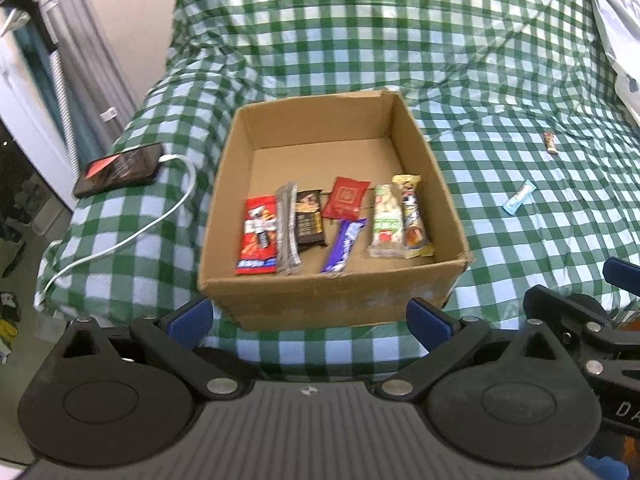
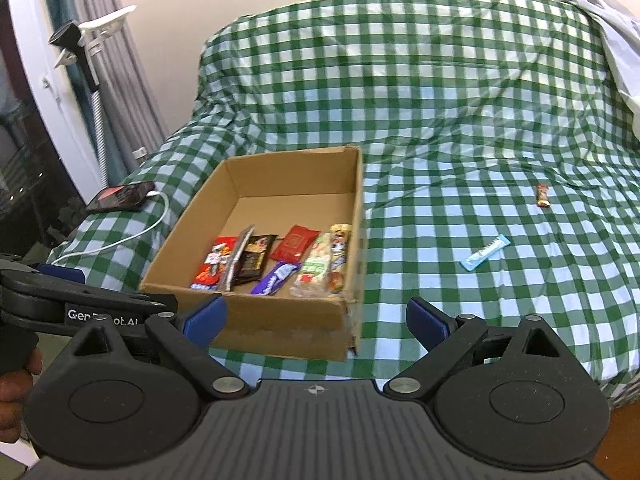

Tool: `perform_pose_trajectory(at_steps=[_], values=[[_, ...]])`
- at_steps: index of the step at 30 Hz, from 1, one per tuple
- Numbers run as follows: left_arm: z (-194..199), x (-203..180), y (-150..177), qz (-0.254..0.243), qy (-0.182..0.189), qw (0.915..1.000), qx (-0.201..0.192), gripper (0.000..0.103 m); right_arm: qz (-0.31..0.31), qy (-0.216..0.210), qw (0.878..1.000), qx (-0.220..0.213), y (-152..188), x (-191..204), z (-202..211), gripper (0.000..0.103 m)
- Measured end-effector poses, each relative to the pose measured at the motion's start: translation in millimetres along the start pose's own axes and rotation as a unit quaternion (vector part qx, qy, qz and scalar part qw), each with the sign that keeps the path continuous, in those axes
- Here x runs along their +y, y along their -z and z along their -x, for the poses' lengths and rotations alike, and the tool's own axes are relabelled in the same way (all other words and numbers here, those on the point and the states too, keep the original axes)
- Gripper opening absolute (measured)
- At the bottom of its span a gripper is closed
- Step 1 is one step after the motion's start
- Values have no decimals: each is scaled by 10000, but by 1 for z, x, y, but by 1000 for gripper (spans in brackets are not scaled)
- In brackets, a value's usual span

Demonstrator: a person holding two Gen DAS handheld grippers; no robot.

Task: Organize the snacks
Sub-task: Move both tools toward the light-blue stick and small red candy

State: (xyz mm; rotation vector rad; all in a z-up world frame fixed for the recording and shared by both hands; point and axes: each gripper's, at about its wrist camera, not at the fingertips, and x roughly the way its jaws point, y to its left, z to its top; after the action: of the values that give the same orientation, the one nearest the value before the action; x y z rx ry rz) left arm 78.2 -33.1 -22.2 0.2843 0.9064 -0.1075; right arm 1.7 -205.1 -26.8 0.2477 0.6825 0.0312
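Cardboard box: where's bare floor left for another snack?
The far half of the brown cardboard box is bare, from the back wall to the red square packet. The near half is crowded, red wrapper through yellow bar; only a slim gap flanks the purple bar.

The left gripper (image 1: 308, 320) hangs with its blue-padded jaws spread wide and empty, just before the near wall of an open cardboard box (image 1: 332, 300) on a green-checked bedspread (image 1: 400, 40). Wrapped snack bars line the box's near side, among them a red packet (image 1: 258, 240) and a purple bar (image 1: 344, 246). A light blue bar (image 1: 519, 198) and a small brown bar (image 1: 551, 143) lie toward the bed's right edge. A phone (image 1: 120, 174) on a white cable (image 1: 160, 224) sits at the left edge.
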Motion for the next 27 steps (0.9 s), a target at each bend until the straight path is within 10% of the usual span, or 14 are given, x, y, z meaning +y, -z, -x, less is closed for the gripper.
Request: perform_pose_trajectory(at_steps=[13,27], values=[[-46,-96,-59,-713,626,9955,-26,103,-814,930,9923,-15,-12,-112,-11,96],[-195,-271,-142,-1928,1560,9670,584,103,-883,1934,9767,-303,-54,-297,-89,97]])
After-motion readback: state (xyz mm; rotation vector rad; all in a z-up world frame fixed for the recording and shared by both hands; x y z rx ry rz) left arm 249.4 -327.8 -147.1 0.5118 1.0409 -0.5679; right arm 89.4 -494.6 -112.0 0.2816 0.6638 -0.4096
